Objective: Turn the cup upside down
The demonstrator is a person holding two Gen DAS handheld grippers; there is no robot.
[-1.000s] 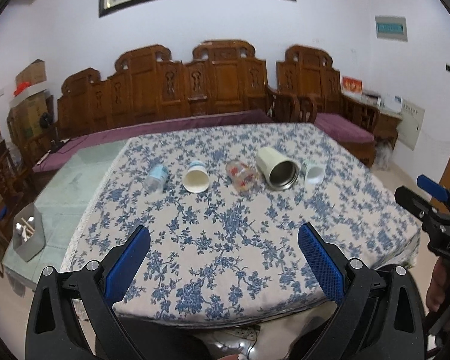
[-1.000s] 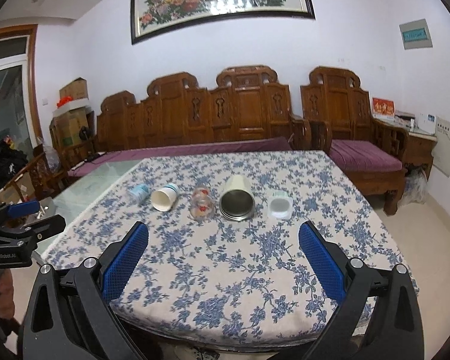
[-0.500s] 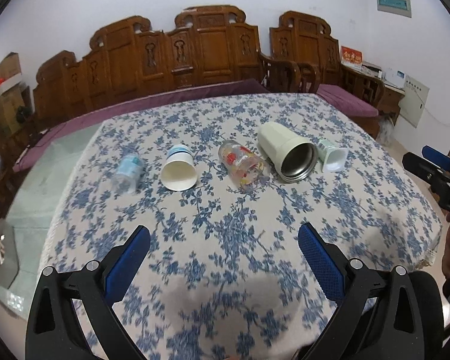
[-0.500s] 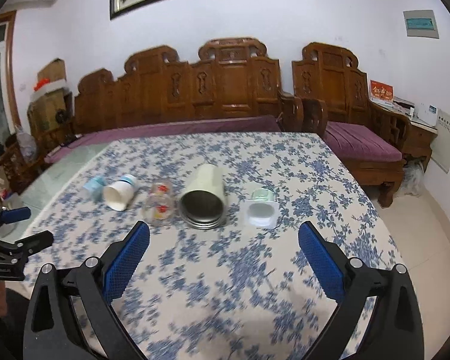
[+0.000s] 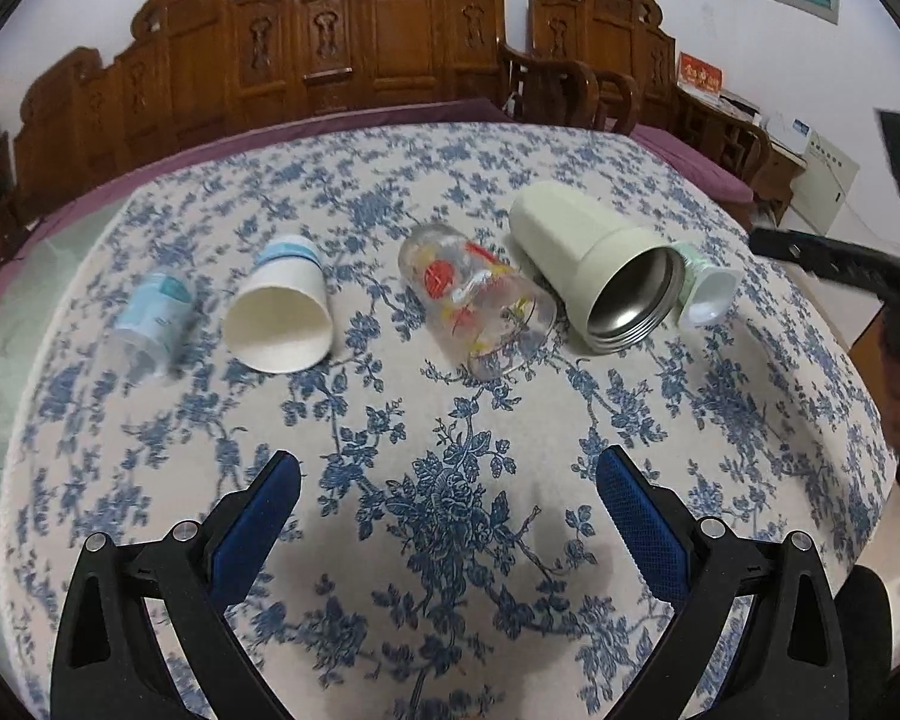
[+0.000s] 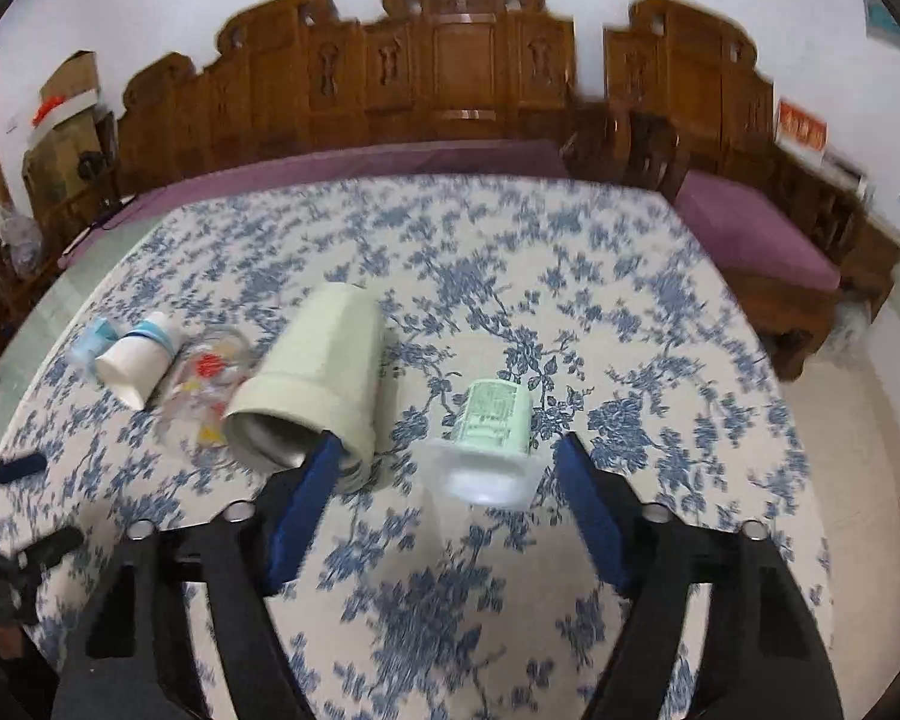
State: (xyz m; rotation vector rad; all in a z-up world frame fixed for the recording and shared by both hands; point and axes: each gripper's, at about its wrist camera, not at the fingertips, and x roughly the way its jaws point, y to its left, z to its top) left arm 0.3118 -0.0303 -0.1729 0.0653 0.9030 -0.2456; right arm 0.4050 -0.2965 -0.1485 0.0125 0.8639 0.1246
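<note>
Cups lie on their sides in a row on a surface (image 5: 450,540) draped with white cloth printed in blue flowers. From the left wrist view, left to right: a clear plastic cup (image 5: 153,324) with a pale blue label, blurred; a white paper cup (image 5: 282,315) with blue bands near its base; a clear glass (image 5: 480,300) with red and yellow print; a cream tumbler (image 5: 594,264) with a steel lining and threaded rim; and a small green-labelled plastic cup (image 5: 705,294) at 2 o'clock, just behind the tumbler's mouth. All mouths face the camera.

The left hand-held gripper (image 5: 450,510) hovers over bare cloth, its blue-padded fingers spread wide and holding nothing.

The right hand-held gripper (image 6: 444,492) points low along the surface. Its fingers stand apart, flanking the green-labelled cup (image 6: 492,432), which lies mouth-first between the tips; contact cannot be told through the blur. Its left finger overlaps the tumbler (image 6: 318,384) rim at 10 o'clock.
</note>
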